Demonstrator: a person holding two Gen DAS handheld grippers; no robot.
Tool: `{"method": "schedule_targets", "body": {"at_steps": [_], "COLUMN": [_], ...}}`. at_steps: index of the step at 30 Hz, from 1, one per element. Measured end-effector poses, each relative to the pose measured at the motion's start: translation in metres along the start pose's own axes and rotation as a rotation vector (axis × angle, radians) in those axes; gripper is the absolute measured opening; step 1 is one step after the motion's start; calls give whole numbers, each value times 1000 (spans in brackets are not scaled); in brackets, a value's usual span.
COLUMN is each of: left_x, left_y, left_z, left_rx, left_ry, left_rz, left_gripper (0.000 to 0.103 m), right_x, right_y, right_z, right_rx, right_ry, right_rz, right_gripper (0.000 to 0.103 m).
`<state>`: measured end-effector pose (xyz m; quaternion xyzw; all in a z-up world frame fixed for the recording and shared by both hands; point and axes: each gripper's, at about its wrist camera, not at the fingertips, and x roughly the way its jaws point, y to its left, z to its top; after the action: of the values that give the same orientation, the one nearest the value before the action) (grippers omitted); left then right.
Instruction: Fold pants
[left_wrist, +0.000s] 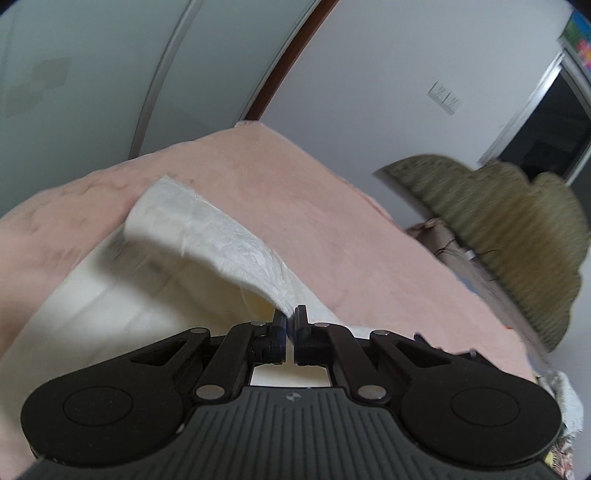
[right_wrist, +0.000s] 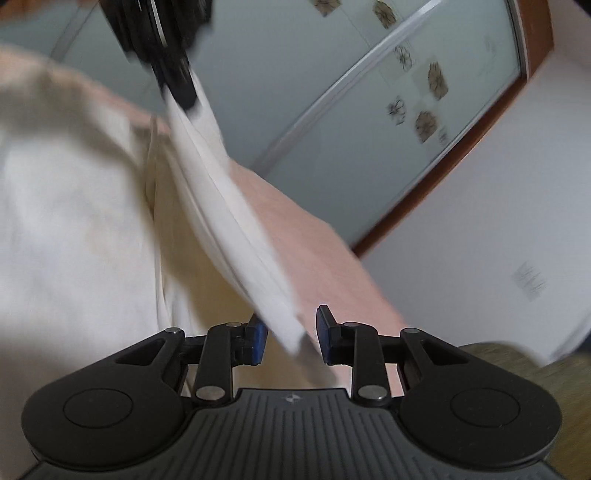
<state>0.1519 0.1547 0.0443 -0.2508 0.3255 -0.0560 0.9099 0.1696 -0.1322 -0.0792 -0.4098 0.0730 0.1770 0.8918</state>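
Observation:
The pants (left_wrist: 122, 295) are cream-white and lie on a pink bed cover (left_wrist: 332, 229). My left gripper (left_wrist: 290, 319) is shut on an edge of the pants and holds a flap (left_wrist: 207, 225) lifted off the rest. In the right wrist view the pants (right_wrist: 66, 221) fill the left side, and a taut strip of the fabric (right_wrist: 229, 221) runs from the left gripper (right_wrist: 181, 92) at the top down to my right gripper (right_wrist: 291, 332). The right gripper's jaws stand open with the strip's end between them. The view is motion-blurred.
A green rug or cushion (left_wrist: 517, 229) lies to the right of the bed. A frosted sliding door (right_wrist: 369, 129) with a brown frame and a white wall (left_wrist: 406, 74) stand behind the bed.

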Motion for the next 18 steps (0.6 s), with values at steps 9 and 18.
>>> {"method": "schedule_targets", "body": {"at_steps": [9, 18], "left_x": [12, 17], "left_y": [37, 73], "left_z": [-27, -9], "left_rx": [-112, -260], "left_ry": [0, -57], "left_rz": [80, 184], "left_gripper": [31, 14], "right_x": [-24, -31], "right_y": [17, 0], "right_z": [-24, -48], "right_rx": [35, 192], "right_ry": [162, 250], "right_rz": [-80, -145], "right_gripper": [27, 27]}}
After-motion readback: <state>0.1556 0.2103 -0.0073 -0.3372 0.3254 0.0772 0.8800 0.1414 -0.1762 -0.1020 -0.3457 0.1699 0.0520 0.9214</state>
